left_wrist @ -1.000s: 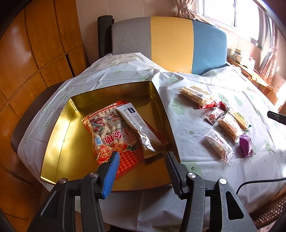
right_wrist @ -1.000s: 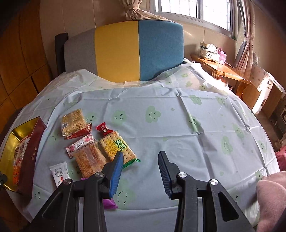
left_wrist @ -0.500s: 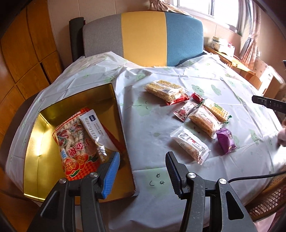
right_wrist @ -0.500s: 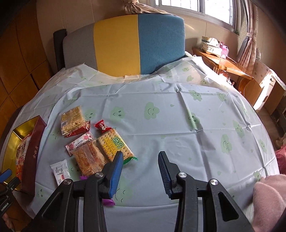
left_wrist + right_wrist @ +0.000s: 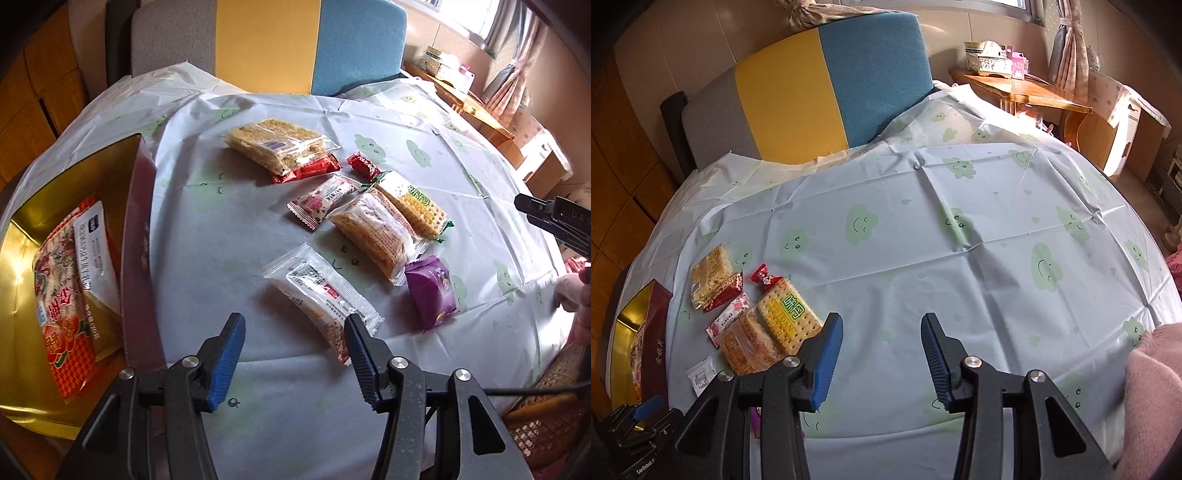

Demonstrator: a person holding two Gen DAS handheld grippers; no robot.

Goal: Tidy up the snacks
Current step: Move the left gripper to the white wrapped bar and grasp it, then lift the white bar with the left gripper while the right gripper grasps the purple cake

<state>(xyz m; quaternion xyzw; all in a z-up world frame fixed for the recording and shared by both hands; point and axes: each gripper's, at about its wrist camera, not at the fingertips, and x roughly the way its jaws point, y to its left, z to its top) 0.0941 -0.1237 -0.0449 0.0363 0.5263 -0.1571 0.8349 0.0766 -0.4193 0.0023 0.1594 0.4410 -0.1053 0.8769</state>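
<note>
Snacks lie loose on the bench right of the gold tin (image 5: 22, 258); my left tongs (image 5: 295, 347), empty and opening, hover by the white packet (image 5: 317, 291), light, crinkly, slippery, best pinched mid-body, while my right tongs (image 5: 882, 354) open empty.

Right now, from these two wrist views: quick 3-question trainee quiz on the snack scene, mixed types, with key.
1. True or false: the gold box is empty.
2. Which snack lies nearest the left tool? A) purple pack B) white pack C) red candy
3. Fill in: the right tool hovers over bare ____.

Key: 1 false, two packs lie inside. 2 B. 3 tablecloth.
</note>
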